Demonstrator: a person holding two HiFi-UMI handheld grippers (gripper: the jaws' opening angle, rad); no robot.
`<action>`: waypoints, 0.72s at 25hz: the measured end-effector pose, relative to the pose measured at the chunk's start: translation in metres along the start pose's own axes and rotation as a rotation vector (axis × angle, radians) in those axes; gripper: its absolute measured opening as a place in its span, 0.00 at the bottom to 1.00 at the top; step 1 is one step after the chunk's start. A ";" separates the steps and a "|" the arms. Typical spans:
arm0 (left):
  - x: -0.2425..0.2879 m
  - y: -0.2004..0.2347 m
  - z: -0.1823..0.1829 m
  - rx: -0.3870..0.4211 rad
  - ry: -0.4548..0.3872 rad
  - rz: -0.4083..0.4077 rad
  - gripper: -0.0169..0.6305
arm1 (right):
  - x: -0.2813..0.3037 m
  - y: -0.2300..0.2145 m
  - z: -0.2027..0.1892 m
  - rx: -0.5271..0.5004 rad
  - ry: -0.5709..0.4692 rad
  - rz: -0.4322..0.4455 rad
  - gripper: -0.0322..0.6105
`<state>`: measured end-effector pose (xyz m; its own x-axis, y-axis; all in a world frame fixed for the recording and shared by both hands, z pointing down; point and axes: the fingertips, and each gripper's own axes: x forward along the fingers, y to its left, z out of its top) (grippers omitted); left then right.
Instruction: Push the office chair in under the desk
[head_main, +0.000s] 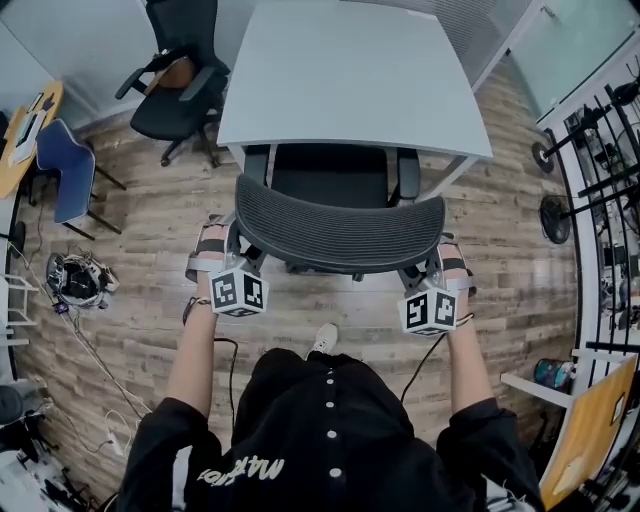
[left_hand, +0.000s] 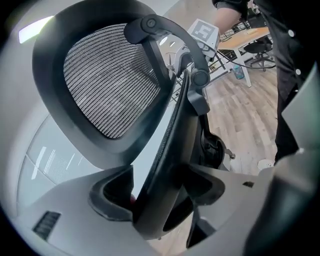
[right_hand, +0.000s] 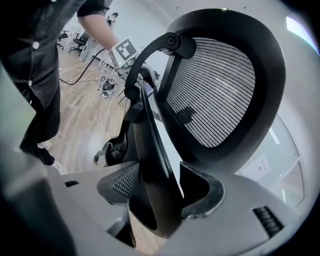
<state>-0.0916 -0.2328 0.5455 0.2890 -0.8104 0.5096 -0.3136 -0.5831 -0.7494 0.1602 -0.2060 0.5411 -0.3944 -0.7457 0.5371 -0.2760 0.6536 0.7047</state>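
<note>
A black mesh-backed office chair (head_main: 340, 235) stands with its seat under the white desk (head_main: 350, 80), and its backrest is just outside the desk's near edge. My left gripper (head_main: 225, 248) is at the backrest's left edge. In the left gripper view the backrest frame (left_hand: 170, 150) lies between the jaws of the left gripper (left_hand: 162, 192), with a gap showing beside one pad. My right gripper (head_main: 440, 262) is at the backrest's right edge. In the right gripper view the right gripper (right_hand: 160, 187) has its pads closed on the backrest frame (right_hand: 150, 150).
A second black office chair (head_main: 180, 85) stands left of the desk, and a blue chair (head_main: 65, 170) by a wooden table (head_main: 25, 130) is further left. Cables and gear (head_main: 80, 280) lie on the wood floor. A metal rack (head_main: 610, 200) lines the right side.
</note>
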 end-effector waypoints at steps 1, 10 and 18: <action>0.001 0.001 -0.001 0.000 0.002 0.003 0.52 | 0.000 0.000 0.001 -0.001 0.000 -0.001 0.46; 0.003 0.008 -0.004 0.008 -0.001 0.022 0.53 | 0.002 -0.001 0.005 -0.007 -0.015 -0.022 0.46; 0.009 0.009 -0.004 0.008 0.005 0.022 0.53 | 0.006 -0.005 0.003 -0.007 -0.007 -0.026 0.46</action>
<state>-0.0954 -0.2459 0.5449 0.2774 -0.8236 0.4947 -0.3129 -0.5643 -0.7640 0.1564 -0.2132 0.5399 -0.3932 -0.7612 0.5157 -0.2804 0.6334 0.7212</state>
